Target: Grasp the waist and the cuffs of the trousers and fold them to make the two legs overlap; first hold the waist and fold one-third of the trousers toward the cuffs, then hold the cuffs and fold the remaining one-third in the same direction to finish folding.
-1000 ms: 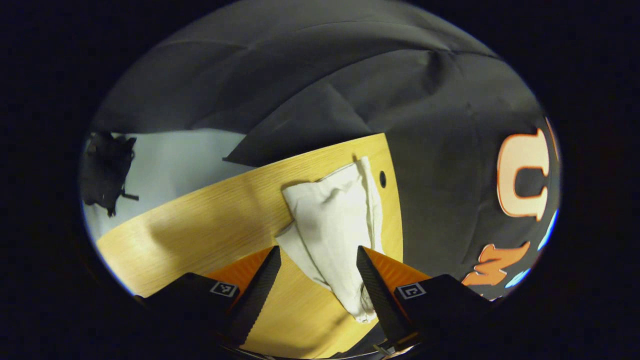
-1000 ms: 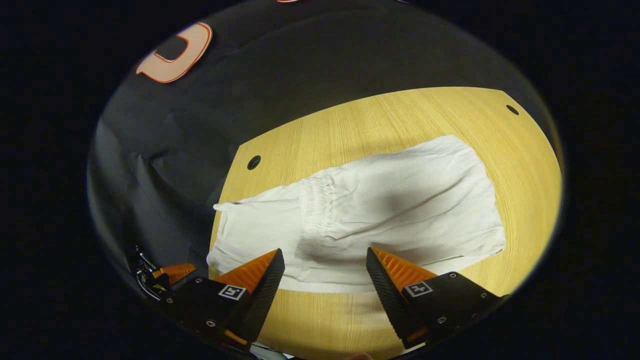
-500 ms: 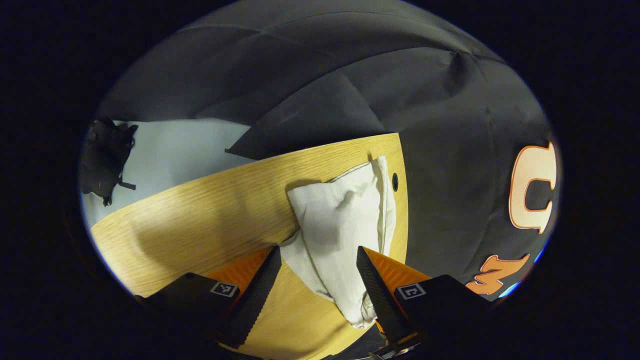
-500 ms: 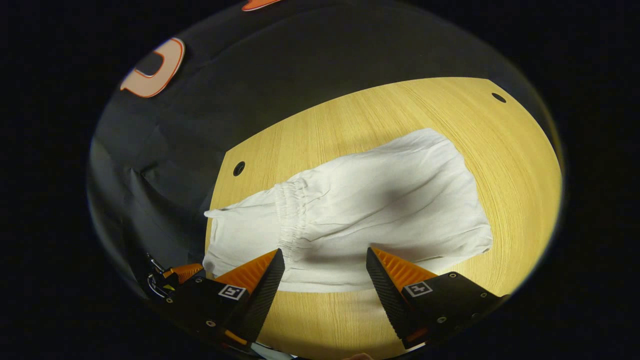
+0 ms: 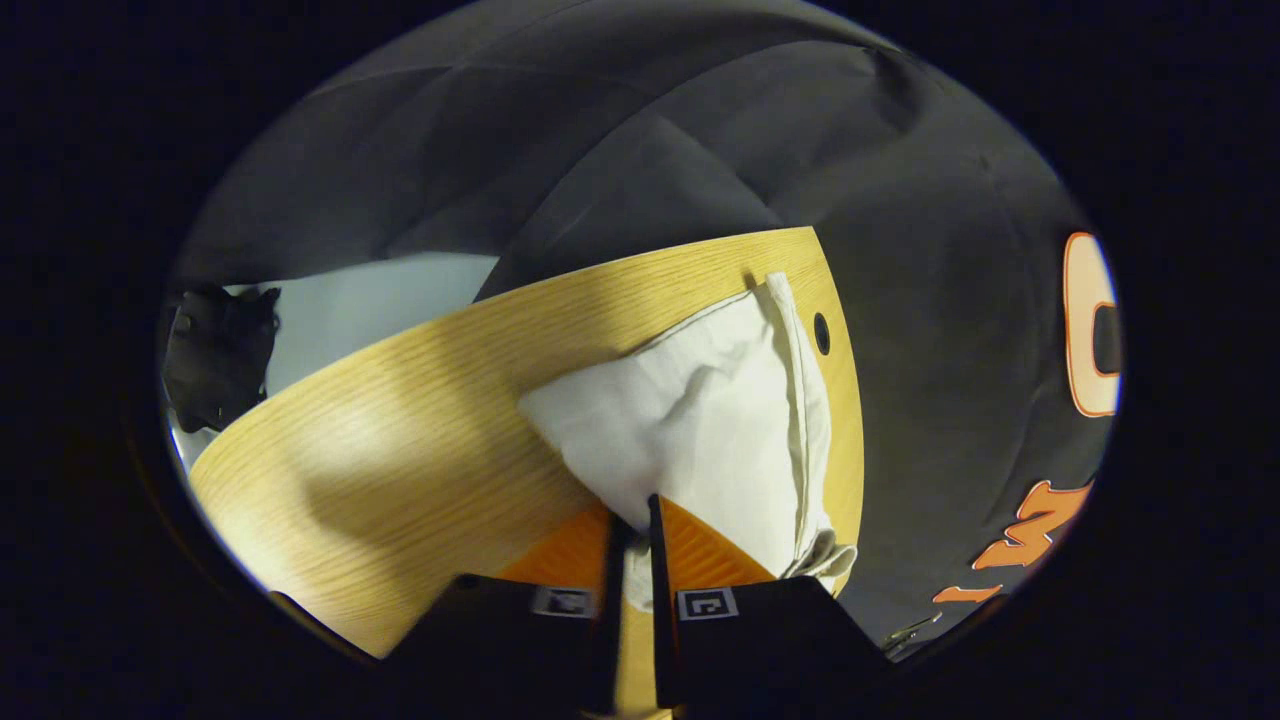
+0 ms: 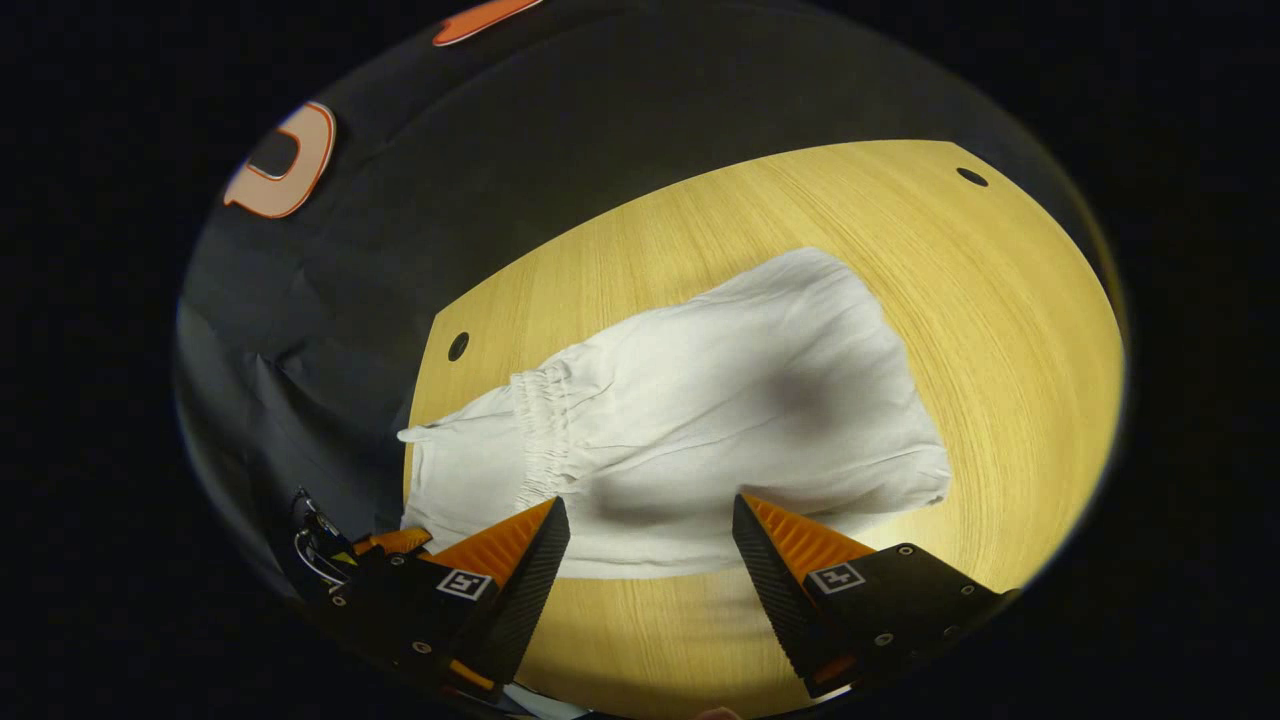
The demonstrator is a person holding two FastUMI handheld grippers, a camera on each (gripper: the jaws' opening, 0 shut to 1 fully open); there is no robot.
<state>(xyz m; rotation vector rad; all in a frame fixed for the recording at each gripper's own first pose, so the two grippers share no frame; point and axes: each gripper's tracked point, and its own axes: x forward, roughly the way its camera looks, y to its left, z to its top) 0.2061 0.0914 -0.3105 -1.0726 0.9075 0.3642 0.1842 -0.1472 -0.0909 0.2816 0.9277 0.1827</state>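
White trousers (image 6: 720,410) lie partly folded on the wooden table (image 6: 1000,300), the elastic waist (image 6: 540,430) folded over onto the legs and the cuff end (image 6: 440,480) at the left. My left gripper (image 5: 630,520) is shut on the near corner of the trousers (image 5: 700,420), with cloth pinched between its fingers. My right gripper (image 6: 650,530) is open, just above the trousers' near edge, nothing between its fingers. The left gripper (image 6: 390,545) also shows at the cuff end in the right gripper view.
The table (image 5: 400,440) has a small round hole (image 5: 821,333) near its corner, beside the cloth. Another hole (image 6: 970,177) sits at the far right corner. Black booth cloth surrounds the table. A dark bag (image 5: 215,350) lies on the pale floor.
My left gripper has closed on the corner of the trousers; it was open around the cloth before. The right gripper view drifted slightly, its gripper still open.
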